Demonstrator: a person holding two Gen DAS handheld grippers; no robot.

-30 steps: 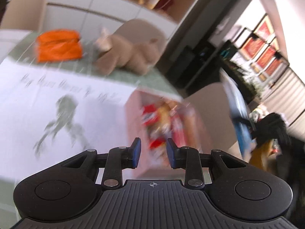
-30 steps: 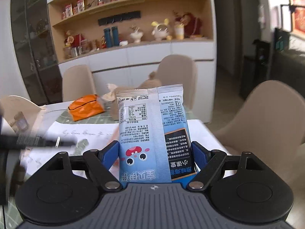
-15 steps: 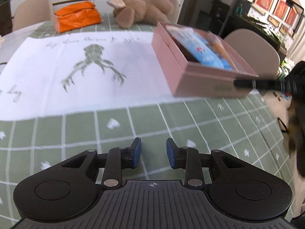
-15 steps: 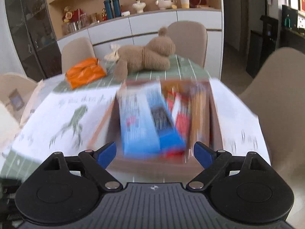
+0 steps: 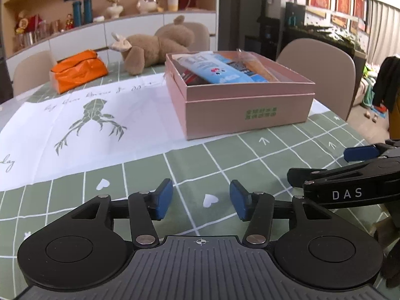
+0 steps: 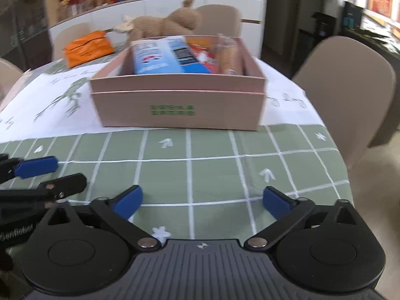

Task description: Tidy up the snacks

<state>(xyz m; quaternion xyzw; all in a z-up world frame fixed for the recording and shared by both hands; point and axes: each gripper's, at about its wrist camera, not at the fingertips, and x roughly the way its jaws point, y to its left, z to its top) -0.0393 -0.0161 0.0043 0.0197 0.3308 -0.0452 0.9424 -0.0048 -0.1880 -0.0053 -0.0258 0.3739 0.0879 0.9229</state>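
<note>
Snacks (image 5: 220, 71) lie in the open pink box (image 5: 247, 110) on the worktop (image 5: 225, 160). Nearer, both jaws have just been opening: left hand-held gripper (image 5: 201, 202) partly spread, right hand-held gripper (image 6: 202, 200) wide, each empty above the checked cloth.

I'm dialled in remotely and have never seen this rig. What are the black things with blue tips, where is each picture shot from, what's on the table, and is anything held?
Each picture comes from a camera riding on a hand-held two-finger gripper, looking along its blue-padded fingers. One view shows the left gripper, the other the right gripper. Both have just been opening and hold nothing. Ahead on the green checked tablecloth stands a pink box with snacks inside, the blue snack packet on top. Behind lie an orange bag, a plush toy and a white sheet with a frog drawing.
</note>
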